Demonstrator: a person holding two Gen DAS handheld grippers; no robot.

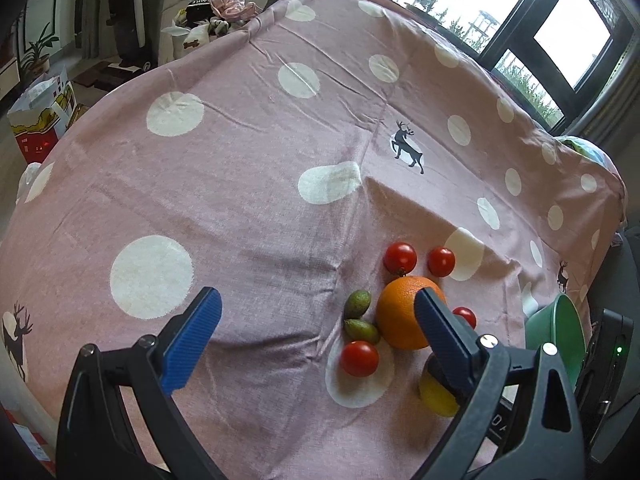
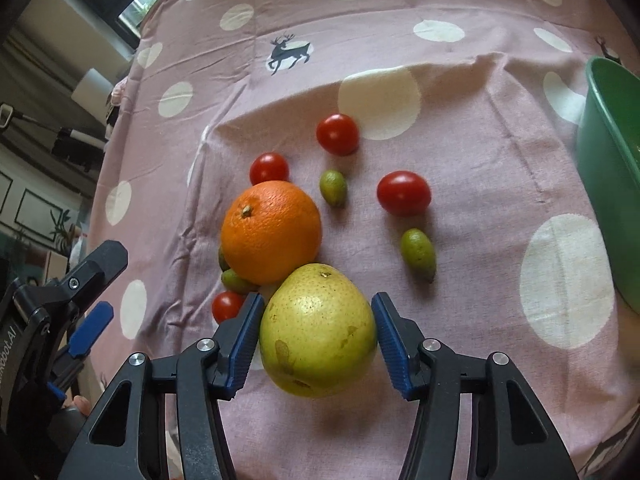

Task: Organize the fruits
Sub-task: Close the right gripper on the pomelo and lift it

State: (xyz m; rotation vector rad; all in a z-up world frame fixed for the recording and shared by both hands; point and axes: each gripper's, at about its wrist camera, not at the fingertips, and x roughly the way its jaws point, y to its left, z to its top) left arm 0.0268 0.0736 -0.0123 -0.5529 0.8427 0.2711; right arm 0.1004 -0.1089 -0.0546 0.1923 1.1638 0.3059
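Observation:
A yellow-green pear (image 2: 318,330) lies on the pink dotted cloth between the blue pads of my right gripper (image 2: 318,340); the pads touch or nearly touch its sides. An orange (image 2: 271,232) sits just behind it, with several cherry tomatoes (image 2: 337,134) and small green fruits (image 2: 418,252) around. My left gripper (image 1: 316,316) is open and empty, above the cloth left of the fruit pile. The orange (image 1: 402,312) and the pear (image 1: 436,396) show partly behind its right finger.
A green plastic basin (image 2: 612,168) stands at the right edge of the table; it also shows in the left wrist view (image 1: 558,332). The table is covered by a pink cloth (image 1: 240,184) with white dots. Windows and room clutter lie beyond the far edge.

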